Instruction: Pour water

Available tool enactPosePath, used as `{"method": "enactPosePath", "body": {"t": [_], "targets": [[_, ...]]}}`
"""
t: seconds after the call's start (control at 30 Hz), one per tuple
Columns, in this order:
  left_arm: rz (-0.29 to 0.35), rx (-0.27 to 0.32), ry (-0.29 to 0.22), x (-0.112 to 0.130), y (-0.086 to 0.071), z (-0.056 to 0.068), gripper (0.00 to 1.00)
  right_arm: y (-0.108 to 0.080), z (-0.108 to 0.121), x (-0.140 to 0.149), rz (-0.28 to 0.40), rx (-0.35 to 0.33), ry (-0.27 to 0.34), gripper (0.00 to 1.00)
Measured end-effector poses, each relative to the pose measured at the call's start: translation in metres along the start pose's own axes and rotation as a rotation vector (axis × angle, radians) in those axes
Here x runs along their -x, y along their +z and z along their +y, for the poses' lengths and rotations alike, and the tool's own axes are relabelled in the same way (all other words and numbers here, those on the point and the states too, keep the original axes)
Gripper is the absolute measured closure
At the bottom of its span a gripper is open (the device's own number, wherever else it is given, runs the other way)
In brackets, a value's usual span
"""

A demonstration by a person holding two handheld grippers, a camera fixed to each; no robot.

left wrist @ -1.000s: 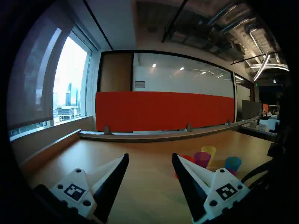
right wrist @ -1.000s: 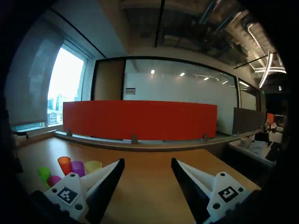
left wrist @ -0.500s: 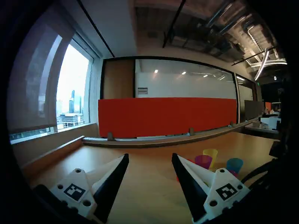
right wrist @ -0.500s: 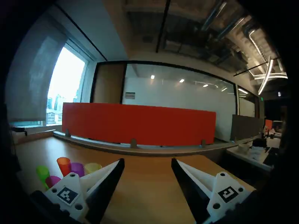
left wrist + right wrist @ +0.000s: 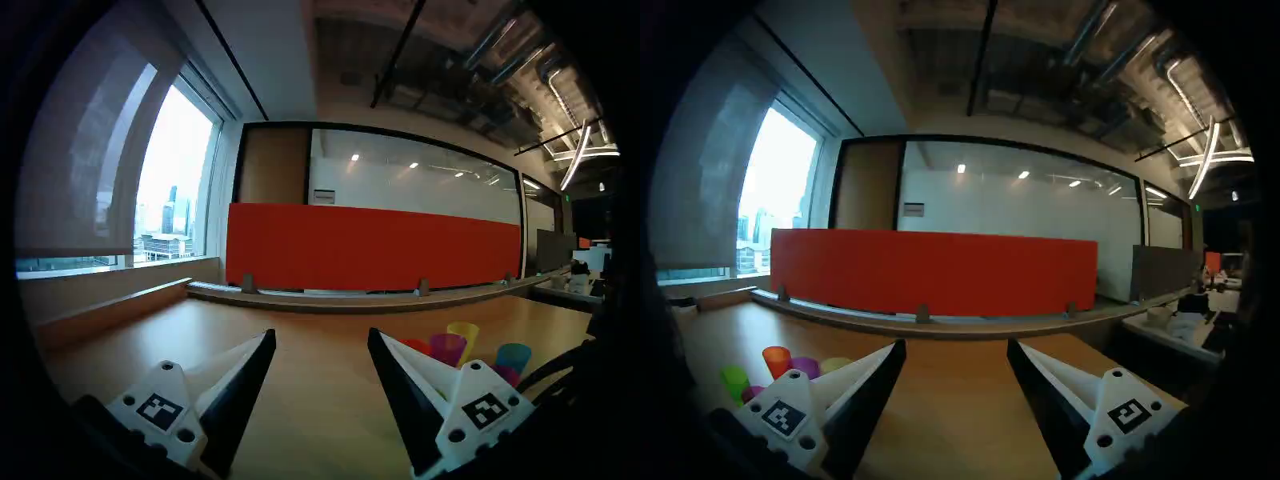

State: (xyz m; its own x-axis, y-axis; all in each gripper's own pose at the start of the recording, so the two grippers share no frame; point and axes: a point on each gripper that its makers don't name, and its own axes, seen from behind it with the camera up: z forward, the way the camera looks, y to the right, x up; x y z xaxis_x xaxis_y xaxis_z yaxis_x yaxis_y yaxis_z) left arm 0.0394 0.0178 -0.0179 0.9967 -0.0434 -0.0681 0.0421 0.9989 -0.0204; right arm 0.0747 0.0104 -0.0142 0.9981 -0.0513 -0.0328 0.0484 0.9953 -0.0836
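Observation:
A cluster of small coloured plastic cups stands on the wooden table (image 5: 320, 376). In the left gripper view a yellow cup (image 5: 464, 334), a purple cup (image 5: 446, 348), a teal cup (image 5: 513, 358) and a red cup (image 5: 416, 346) sit to the right, partly behind my right finger. My left gripper (image 5: 322, 352) is open with nothing between its fingers. In the right gripper view an orange cup (image 5: 776, 361), a green cup (image 5: 735, 381), a purple cup (image 5: 806, 367) and a yellow cup (image 5: 834, 364) sit at the lower left, beside my left finger. My right gripper (image 5: 956, 356) is open and holds nothing.
A red divider panel (image 5: 372, 246) runs along the far edge of the table (image 5: 960, 392). A large window (image 5: 172, 204) is on the left. Another desk with items (image 5: 1184, 316) lies to the right. A dark cable (image 5: 560, 372) hangs at the right edge.
Both views have sunk lower toward the table, so the cups sit lower and flatter in view. Both grippers stay open.

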Motion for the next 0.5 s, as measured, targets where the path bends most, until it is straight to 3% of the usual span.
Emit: {"method": "enactPosePath", "body": {"t": [0.2,0.5], "targets": [[0.001,-0.013,0.026,0.007,-0.001,-0.006,0.15,-0.003,0.003,-0.002,0.003,0.023,0.03,0.02],[-0.02,-0.026,0.025,0.025,0.002,-0.013,0.15,-0.006,0.001,0.003,-0.017,0.028,0.01,0.02]]}}
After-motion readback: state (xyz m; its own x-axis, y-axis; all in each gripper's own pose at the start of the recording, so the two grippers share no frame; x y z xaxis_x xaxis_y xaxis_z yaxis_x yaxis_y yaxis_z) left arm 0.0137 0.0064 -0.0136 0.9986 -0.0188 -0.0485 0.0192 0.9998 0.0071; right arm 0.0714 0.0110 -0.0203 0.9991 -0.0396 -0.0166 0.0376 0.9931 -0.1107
